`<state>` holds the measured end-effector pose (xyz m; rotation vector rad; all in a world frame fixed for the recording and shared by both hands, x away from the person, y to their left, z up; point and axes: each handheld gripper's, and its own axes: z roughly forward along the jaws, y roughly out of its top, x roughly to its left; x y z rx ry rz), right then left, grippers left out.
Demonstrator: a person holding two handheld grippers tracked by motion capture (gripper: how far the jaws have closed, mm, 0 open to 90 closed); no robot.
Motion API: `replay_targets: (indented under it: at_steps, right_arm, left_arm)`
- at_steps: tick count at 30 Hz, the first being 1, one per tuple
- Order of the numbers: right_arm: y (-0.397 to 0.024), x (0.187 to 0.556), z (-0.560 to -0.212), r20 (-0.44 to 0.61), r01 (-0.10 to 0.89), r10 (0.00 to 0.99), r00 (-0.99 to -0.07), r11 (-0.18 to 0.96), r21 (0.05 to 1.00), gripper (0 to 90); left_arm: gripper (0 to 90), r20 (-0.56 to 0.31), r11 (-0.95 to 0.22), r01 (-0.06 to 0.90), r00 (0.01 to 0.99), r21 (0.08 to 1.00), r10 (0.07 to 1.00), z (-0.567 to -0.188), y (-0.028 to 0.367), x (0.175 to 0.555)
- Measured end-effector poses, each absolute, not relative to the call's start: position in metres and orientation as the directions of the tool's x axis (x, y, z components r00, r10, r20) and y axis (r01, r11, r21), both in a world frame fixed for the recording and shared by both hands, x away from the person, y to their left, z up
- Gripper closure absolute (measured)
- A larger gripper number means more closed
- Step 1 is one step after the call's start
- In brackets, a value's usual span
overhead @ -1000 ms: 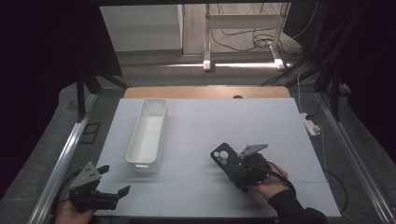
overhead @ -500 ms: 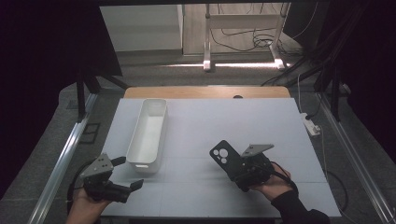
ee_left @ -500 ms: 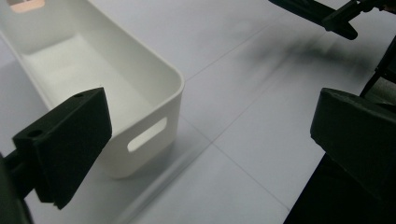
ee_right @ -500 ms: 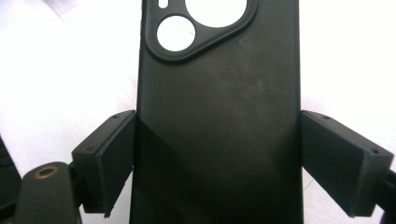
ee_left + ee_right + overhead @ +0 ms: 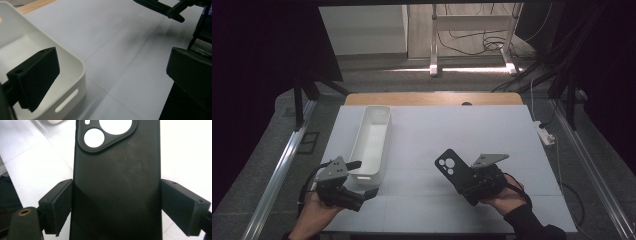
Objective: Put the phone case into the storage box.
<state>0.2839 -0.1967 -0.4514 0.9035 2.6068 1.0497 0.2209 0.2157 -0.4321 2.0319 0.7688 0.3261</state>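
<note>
My right gripper [image 5: 463,178] holds a black phone case [image 5: 449,164] just over the table's front right, camera cutouts pointing away from me. In the right gripper view the case [image 5: 117,180] sits between both jaws, each pad against a long edge, so the right gripper [image 5: 120,206] is shut on it. At the front left, my left gripper [image 5: 363,178] stands open at the near end of a long white bin [image 5: 372,140]. In the left gripper view one jaw of the left gripper [image 5: 112,75] overlaps the bin's corner [image 5: 77,65], with nothing between the jaws.
A pale grey mat covers the table [image 5: 437,130], and a wooden strip [image 5: 427,98] runs along the far edge. Metal rails [image 5: 277,175] flank both sides. A power strip [image 5: 545,134] lies off the right edge. The bin looks empty.
My left hand has moved right and slightly up, from off the table's front left corner to the near end of the bin. The right hand and the case have stayed put.
</note>
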Motion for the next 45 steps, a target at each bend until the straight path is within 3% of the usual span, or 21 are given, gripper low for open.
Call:
replay_targets:
  at_steps: [45]
  right_arm:
    - [-0.178, 0.272, -0.437, 0.087, 0.317, 0.407, -0.909, 0.543, 0.777, 14.4]
  left_arm:
    - [0.0, -0.08, -0.437, 0.256, 0.921, 0.862, 0.382, -0.427, 0.148, 0.275]
